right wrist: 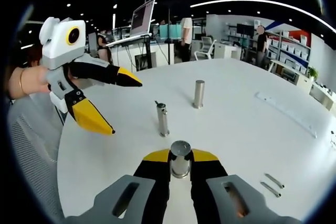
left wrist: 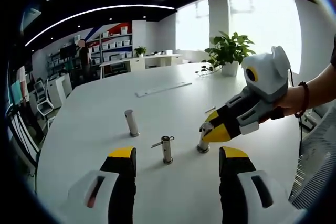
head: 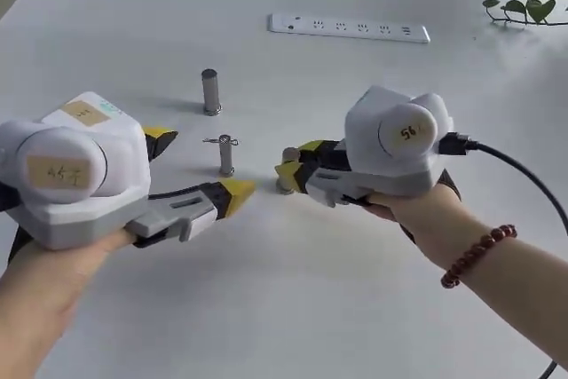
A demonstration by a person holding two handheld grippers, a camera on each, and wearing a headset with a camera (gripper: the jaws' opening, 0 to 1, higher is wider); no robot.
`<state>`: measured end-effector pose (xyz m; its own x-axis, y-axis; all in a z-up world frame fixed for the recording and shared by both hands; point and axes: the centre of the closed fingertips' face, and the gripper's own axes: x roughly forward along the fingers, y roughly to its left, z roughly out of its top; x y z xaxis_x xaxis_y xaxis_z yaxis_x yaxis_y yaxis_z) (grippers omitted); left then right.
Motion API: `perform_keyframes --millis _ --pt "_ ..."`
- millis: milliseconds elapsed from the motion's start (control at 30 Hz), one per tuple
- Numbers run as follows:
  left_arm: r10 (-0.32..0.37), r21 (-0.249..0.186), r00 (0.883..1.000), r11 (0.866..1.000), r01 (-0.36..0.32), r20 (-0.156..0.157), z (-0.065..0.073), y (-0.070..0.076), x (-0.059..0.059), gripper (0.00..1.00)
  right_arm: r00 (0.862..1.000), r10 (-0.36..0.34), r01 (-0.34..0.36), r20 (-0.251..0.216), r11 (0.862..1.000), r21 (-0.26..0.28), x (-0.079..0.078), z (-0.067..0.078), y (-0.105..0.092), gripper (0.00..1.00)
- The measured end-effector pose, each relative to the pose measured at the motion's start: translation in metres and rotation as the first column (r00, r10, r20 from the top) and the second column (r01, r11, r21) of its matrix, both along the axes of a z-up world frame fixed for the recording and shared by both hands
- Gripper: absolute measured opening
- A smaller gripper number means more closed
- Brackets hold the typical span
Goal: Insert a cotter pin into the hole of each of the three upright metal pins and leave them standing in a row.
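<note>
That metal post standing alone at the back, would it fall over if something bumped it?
Probably, if bumped high: the far pin is tall and narrow on a small foot. Being round, it would likely roll on the smooth table once down. It looks like solid metal, so probably heavy for its size.

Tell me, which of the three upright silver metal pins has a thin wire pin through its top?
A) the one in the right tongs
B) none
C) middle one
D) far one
C: the middle upright silver metal pin carries a thin wire cotter pin across its top; the far pin and the gripped pin in the right tongs show none.
</note>
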<state>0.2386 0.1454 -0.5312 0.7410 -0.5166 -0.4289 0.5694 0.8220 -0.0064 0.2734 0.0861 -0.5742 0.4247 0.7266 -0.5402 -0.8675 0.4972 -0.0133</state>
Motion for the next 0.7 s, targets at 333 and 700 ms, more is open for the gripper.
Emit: perform_keyframes --millis 333,700 --pt "0.006 0.004 1.0 1.0 -0.006 -0.001 -0.001 0.001 0.0 0.65 0.999 0.027 -0.027 -0.021 0.999 0.019 -0.002 -0.003 -0.001 0.15" --pt "0.011 -0.001 1.0 1.0 -0.011 0.003 0.002 0.002 -0.001 0.67 0.995 0.074 -0.073 -0.061 0.997 0.016 -0.013 0.006 -0.019 0.26"
